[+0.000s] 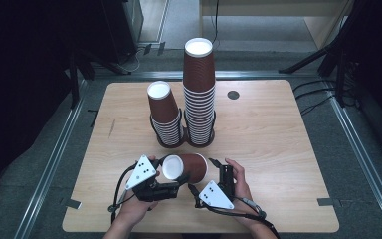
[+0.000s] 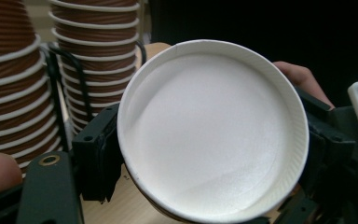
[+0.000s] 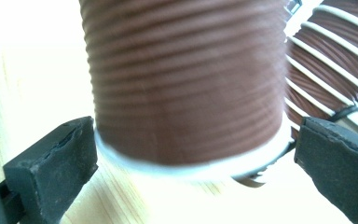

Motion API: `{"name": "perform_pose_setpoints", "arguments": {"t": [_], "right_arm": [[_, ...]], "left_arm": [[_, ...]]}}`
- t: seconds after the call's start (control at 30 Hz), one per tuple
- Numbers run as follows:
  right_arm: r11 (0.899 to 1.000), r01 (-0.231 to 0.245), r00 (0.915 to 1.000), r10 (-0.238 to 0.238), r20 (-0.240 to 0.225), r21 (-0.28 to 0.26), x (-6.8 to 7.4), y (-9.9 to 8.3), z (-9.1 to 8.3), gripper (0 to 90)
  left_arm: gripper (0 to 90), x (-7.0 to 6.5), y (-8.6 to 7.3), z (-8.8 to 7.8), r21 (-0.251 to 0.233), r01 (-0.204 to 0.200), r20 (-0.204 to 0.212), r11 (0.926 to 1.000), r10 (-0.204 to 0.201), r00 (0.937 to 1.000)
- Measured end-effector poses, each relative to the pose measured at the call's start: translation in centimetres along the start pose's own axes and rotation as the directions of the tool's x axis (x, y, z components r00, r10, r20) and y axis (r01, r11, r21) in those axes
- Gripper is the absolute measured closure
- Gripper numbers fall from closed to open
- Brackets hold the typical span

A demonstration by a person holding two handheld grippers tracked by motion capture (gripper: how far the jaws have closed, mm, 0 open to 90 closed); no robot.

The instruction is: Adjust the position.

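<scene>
— Where do the left gripper's (image 1: 181, 180) fingers (image 2: 95, 156) sit?
— Clamped on the rim of the brown ribbed paper cup with a white inside (image 1: 185, 167), one on each side of its mouth.
— And the right gripper (image 1: 214, 163)?
— Its fingers (image 3: 51, 168) stand spread wide at either side of the cup, just clear of its white rim.
— How does the cup look?
— It lies sideways just over the wooden table (image 1: 278, 149), mouth toward the left gripper, in front of two stacks of brown paper cups (image 1: 199, 94).
</scene>
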State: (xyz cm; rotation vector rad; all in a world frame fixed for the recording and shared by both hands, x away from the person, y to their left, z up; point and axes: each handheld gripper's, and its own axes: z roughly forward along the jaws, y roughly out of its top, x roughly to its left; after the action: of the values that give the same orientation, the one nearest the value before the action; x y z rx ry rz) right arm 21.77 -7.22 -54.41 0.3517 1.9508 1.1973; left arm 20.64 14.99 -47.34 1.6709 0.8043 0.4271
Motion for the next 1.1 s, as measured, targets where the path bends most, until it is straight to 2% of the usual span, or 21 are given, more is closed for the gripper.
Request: {"name": "perform_pose_setpoints", "arguments": {"t": [0.13, 0.2, 0.27, 0.37, 0.47, 0.53, 0.63, 0.73, 0.77, 0.8, 0.87, 0.93, 1.03, 1.07, 1.1], "right_arm": [[1.0, -0.023, 0.9997, 0.023, 0.01, 0.004, -0.2, -0.2, -0.1, 0.0], [0.998, -0.061, 0.9979, 0.061, 0.02, 0.008, -0.3, -0.3, -0.2, 0.0], [0.997, -0.076, 0.9969, 0.076, 0.02, 0.007, -0.3, -0.3, -0.2, 0.0], [0.989, -0.151, 0.9885, 0.151, 0.015, 0.0, -0.6, -0.3, -0.4, 0.0], [0.981, -0.194, 0.981, 0.194, 0.013, 0.006, -0.9, -0.3, -0.6, 0.0], [0.968, -0.251, 0.968, 0.251, 0.006, 0.004, -1.1, -0.3, -0.9, 0.0], [0.937, -0.35, 0.9368, 0.35, -0.005, 0.018, -1.5, -0.1, -1.2, 0.1], [0.914, -0.406, 0.914, 0.406, 0.001, 0.021, -1.8, 0.0, -1.3, 0.6], [0.89, -0.457, 0.8897, 0.456, 0.009, 0.018, -2.1, 0.3, -1.5, 0.7], [0.89, -0.457, 0.8897, 0.456, 0.009, 0.018, -2.1, 0.3, -1.5, 0.7], [0.866, -0.499, 0.8664, 0.499, 0.019, 0.007, -2.2, 0.5, -1.6, 0.7], [0.848, -0.53, 0.8475, 0.53, 0.027, -0.003, -2.3, 0.7, -1.7, 0.6], [0.832, -0.555, 0.8312, 0.554, 0.041, 0.002, -2.1, 1.0, -1.7, 0.0], [0.82, -0.572, 0.8196, 0.571, 0.047, 0.003, -2.0, 1.0, -1.7, 0.0], [0.804, -0.594, 0.8031, 0.594, 0.051, 0.0, -1.9, 1.1, -1.7, 0.0]], "left_arm": [[22.2, 0.6, 0.0, -0.4, -0.021, 0.004, -0.029, 0.9998, -0.005, 0.9996], [22.3, 0.9, 0.1, -0.5, -0.032, 0.002, -0.036, 0.9995, -0.003, 0.9994], [22.3, 0.9, 0.1, -0.6, -0.038, -0.009, -0.047, 0.9992, 0.007, 0.9989], [22.3, 0.9, 0.1, -0.6, -0.042, -0.012, -0.057, 0.999, 0.01, 0.9983], [22.4, 1.0, -0.1, -0.4, -0.05, -0.009, -0.059, 0.9987, 0.006, 0.9982], [22.4, 1.0, -0.2, -0.3, -0.045, -0.019, -0.069, 0.9988, 0.016, 0.9975], [22.4, 1.2, -0.4, -0.2, -0.049, -0.01, -0.091, 0.9987, 0.006, 0.9959], [22.4, 1.3, -0.6, -0.3, -0.072, -0.009, -0.102, 0.9974, 0.002, 0.9948], [22.4, 1.3, -0.7, -0.3, -0.083, -0.012, -0.106, 0.9965, 0.003, 0.9944], [22.4, 1.2, -0.8, -0.3, -0.093, -0.014, -0.11, 0.9955, 0.004, 0.994], [22.4, 1.2, -0.9, -0.2, -0.111, -0.01, -0.112, 0.9938, -0.002, 0.9937], [22.4, 1.3, -0.9, -0.3, -0.126, -0.004, -0.113, 0.992, -0.01, 0.9936], [22.3, 1.5, -0.9, -0.4, -0.135, 0.0, -0.116, 0.9908, -0.016, 0.9931], [22.3, 1.5, -0.9, -0.4, -0.138, 0.003, -0.122, 0.9904, -0.02, 0.9924], [22.3, 1.6, -0.9, -0.5, -0.138, 0.003, -0.125, 0.9905, -0.021, 0.9919]]}}
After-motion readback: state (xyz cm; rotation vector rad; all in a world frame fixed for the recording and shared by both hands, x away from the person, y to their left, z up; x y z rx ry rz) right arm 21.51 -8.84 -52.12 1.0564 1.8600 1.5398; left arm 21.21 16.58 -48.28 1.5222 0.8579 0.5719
